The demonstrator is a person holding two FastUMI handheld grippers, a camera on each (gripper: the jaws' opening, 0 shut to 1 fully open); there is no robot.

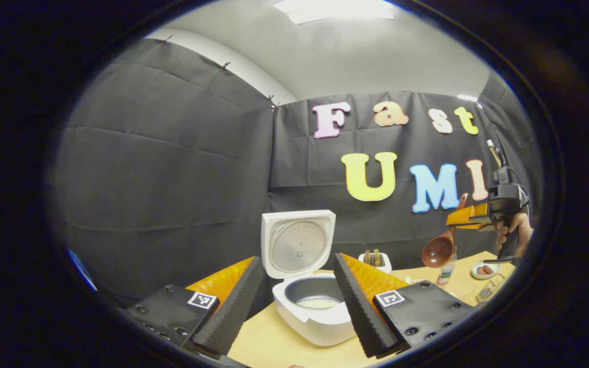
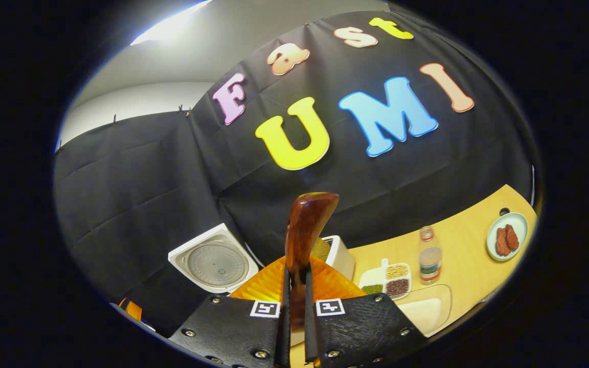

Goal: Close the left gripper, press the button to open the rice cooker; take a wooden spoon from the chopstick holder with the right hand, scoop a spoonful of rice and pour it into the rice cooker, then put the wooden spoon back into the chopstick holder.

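Note:
The white rice cooker (image 1: pixel 315 322) stands with its lid (image 1: pixel 298 244) up, between the fingers of my open left gripper (image 1: pixel 297 258), which holds nothing. A little white rice lies in its grey pot (image 1: pixel 318 301). To the right, a hand holds my right gripper (image 1: pixel 466 214) above the table, shut on the wooden spoon (image 1: pixel 438 249), whose bowl hangs down and left. In the right gripper view, the right gripper (image 2: pixel 297 271) clamps the spoon (image 2: pixel 304 230), which rises between its fingers. The white chopstick holder (image 1: pixel 375 261) (image 2: pixel 339 255) sits behind the cooker.
On the light wooden table (image 2: pixel 468 255) stand a small bottle (image 2: pixel 429 255), a plate of sausages (image 2: pixel 508 237), a divided dish of grains (image 2: pixel 387 279) and a clear tray of rice (image 2: pixel 427 309). The open cooker lid (image 2: pixel 215 263) shows at the left.

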